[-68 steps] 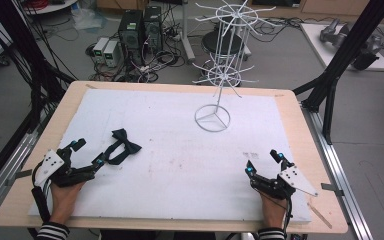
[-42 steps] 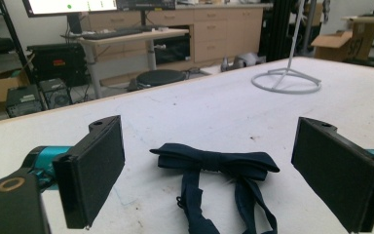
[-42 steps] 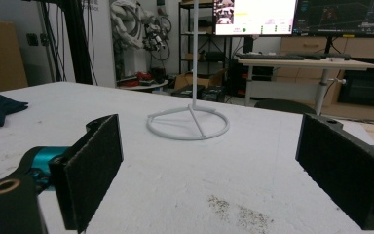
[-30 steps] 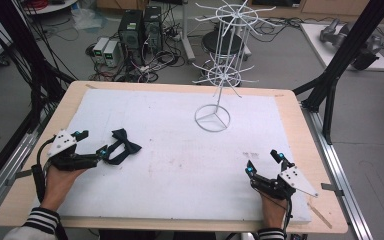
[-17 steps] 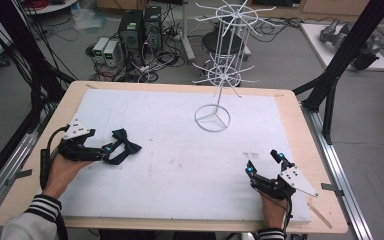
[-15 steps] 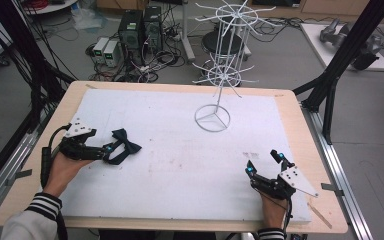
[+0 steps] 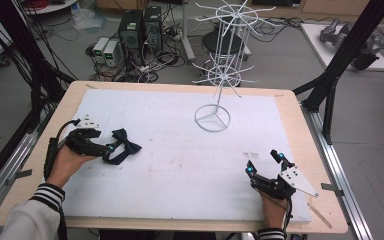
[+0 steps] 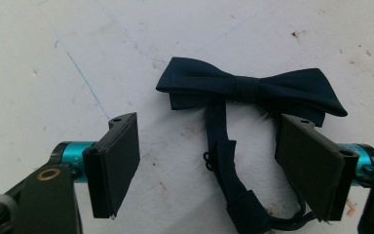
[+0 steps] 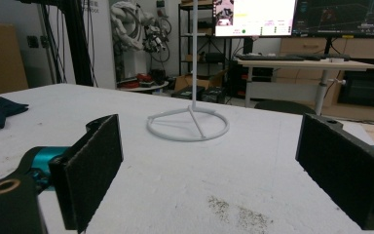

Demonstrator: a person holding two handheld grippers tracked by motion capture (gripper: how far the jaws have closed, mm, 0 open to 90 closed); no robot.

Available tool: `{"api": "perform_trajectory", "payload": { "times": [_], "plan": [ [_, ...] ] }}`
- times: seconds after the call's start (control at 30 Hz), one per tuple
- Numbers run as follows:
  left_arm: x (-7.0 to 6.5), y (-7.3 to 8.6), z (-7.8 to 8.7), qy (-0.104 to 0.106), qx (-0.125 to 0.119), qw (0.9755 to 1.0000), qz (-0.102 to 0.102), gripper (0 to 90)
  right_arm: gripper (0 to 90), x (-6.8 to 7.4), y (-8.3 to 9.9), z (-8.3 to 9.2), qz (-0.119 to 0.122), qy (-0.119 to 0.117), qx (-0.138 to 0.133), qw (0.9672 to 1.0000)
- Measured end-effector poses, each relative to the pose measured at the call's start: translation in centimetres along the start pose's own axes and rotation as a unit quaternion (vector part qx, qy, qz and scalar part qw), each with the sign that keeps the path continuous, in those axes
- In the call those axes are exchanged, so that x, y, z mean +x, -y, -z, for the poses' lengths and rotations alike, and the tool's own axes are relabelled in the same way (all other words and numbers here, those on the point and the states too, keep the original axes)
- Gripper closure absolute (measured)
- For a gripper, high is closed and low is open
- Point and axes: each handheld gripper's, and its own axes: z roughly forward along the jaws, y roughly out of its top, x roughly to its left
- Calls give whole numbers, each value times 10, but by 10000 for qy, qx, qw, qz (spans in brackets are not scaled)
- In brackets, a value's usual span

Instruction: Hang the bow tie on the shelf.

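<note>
Left gripper (image 7: 111, 148) at bow tie (image 7: 122, 146) on table's left side w/ jaws apart & just been closing; strap between pads (image 8: 119, 163), not pressed. Tie is dark navy, flat, bow spread w/ centre knot, strap trailing toward gripper. Right gripper (image 7: 265, 162) rests near front right edge, jaws wide, nothing between. White mat (image 7: 180, 165) mostly bare betw. them; wire stand (image 7: 212, 117) toward far side, well apart from tie.
</note>
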Motion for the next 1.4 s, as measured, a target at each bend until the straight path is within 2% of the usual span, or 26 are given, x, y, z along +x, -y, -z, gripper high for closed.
{"api": "perform_trajectory", "payload": {
  "times": [0.1, 0.3, 0.4, 0.5, 0.63, 0.83, 1.03, 1.27, 1.4],
  "plan": [
    [1, -1, -2, 12, 89, 10000, -30, 271, 90, 0, 0, 0, -4, -1, 1, 10000],
    [1, -9, -10, 90, 540, 9985, -65, 285, 90, 0, 0, 0, -27, -6, 4, 10000],
    [1, -11, -12, 104, 614, 9980, -56, 284, 90, 0, 0, 0, -31, -4, 11, 10000],
    [-1, -17, -16, 191, 899, 9957, -76, 320, 90, 0, 0, 0, -45, -17, 5, 10000],
    [-3, -19, -19, 200, 1062, 9940, -148, 375, 90, 0, 0, 0, -42, -17, 4, 10000],
    [-4, -19, -25, 216, 1297, 9913, -112, 412, 90, 0, 0, 0, -52, -21, 5, 10000],
    [-5, -20, -26, 241, 1361, 9904, -104, 500, 90, 0, 0, 0, -42, -24, 1, 10000],
    [-6, -20, -28, 228, 1441, 9891, -170, 569, 90, 0, 0, 0, -41, -23, 1, 10000],
    [-6, -19, -31, 206, 1453, 9891, -138, 605, 90, 0, 0, 0, -43, -23, 0, 10000]
  ]
}}
